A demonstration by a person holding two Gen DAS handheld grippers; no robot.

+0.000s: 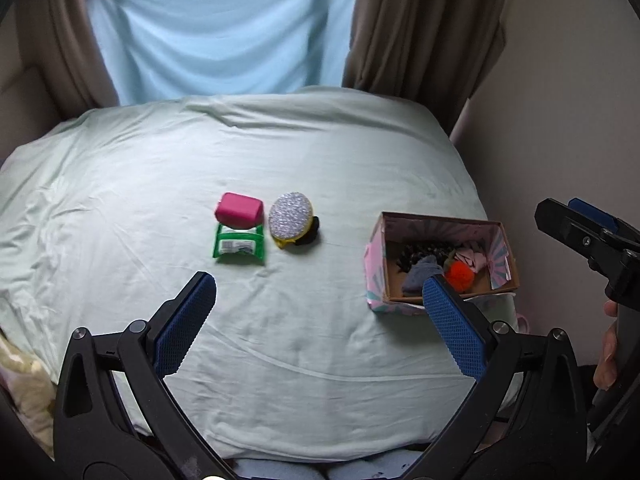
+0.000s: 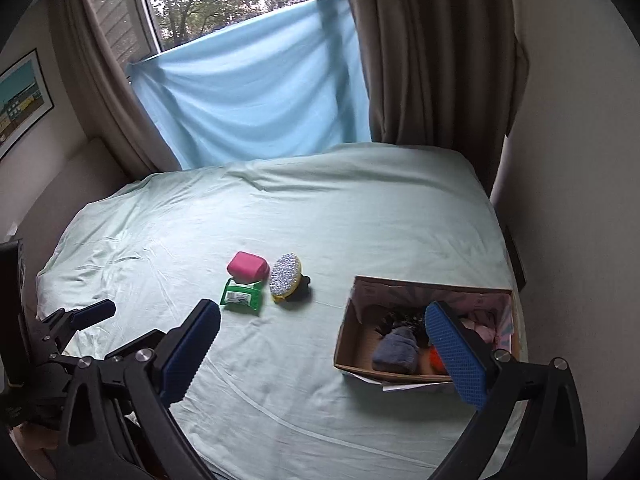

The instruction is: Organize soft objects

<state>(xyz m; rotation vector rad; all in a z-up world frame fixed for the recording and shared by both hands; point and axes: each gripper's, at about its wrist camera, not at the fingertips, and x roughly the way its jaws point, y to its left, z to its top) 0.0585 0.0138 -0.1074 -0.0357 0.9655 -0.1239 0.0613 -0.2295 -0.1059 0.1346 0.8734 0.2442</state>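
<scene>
Both grippers, left gripper [image 1: 319,322] and right gripper [image 2: 322,354], are hovering with fingers spread, empty; the squashy pink rectangular sponge [image 1: 239,210] mid-bed is probably wanting a gentle side pinch.

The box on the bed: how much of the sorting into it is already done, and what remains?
Done: the box already holds an orange pompom, a grey-blue cloth and pink fabric. In hand: nothing; the left claw and right claw are both open and empty. Left on the bed sheet: a pink sponge resting on a green packet, and a glittery scrubber beside them.
</scene>
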